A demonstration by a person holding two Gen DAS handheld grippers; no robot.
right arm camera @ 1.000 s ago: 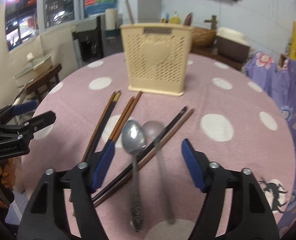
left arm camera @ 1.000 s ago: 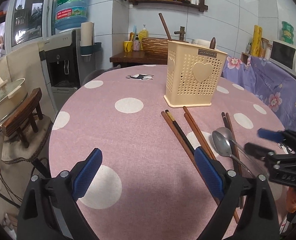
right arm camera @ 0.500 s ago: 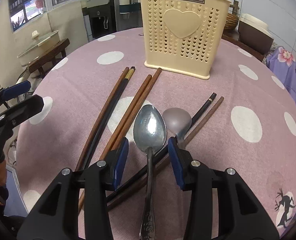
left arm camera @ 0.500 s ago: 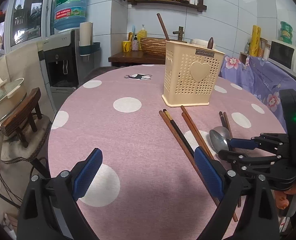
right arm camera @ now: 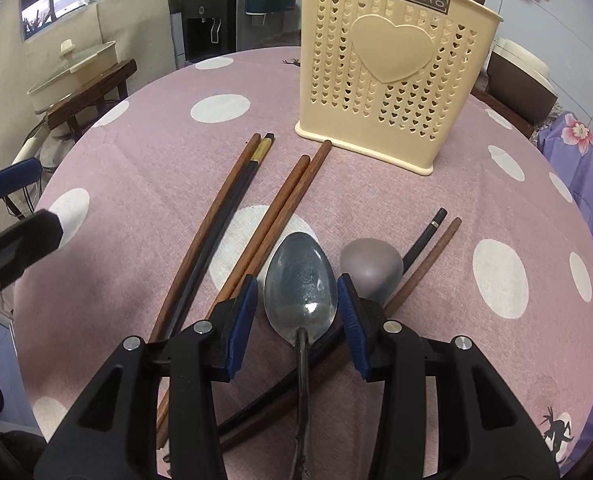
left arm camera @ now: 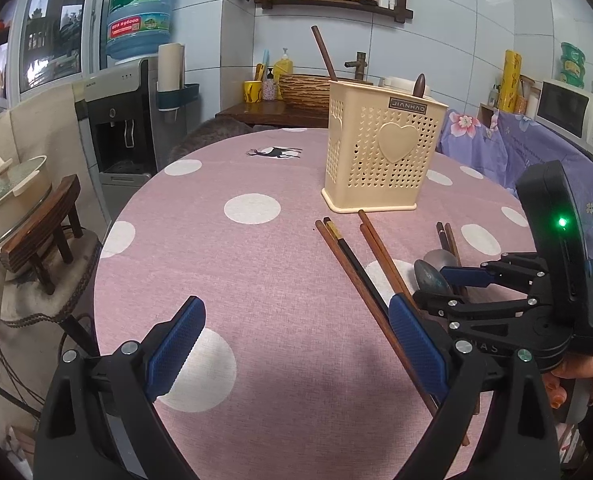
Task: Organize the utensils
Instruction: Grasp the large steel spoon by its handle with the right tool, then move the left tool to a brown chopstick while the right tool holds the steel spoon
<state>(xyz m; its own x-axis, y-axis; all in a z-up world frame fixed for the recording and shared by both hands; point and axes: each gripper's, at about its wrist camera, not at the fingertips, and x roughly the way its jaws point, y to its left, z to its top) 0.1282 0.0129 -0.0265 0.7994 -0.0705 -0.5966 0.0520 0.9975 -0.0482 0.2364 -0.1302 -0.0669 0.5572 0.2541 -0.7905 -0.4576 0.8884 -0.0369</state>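
The right tool [right arm camera: 301, 312] points steeply down with its blue pads either side of the shiny metal spoon [right arm camera: 300, 282], at the bowl's widest part; its jaws have just been narrowing, but slim gaps remain, so it looks not yet gripped. The spoon lies on the pink polka-dot counter [right arm camera: 144, 152] across brown wooden chopsticks [right arm camera: 284, 204], before the cream perforated plastic utensil holder [right arm camera: 392, 64], its likely destination. The left tool [left arm camera: 296, 344] hovers wide open and empty, leaving room.
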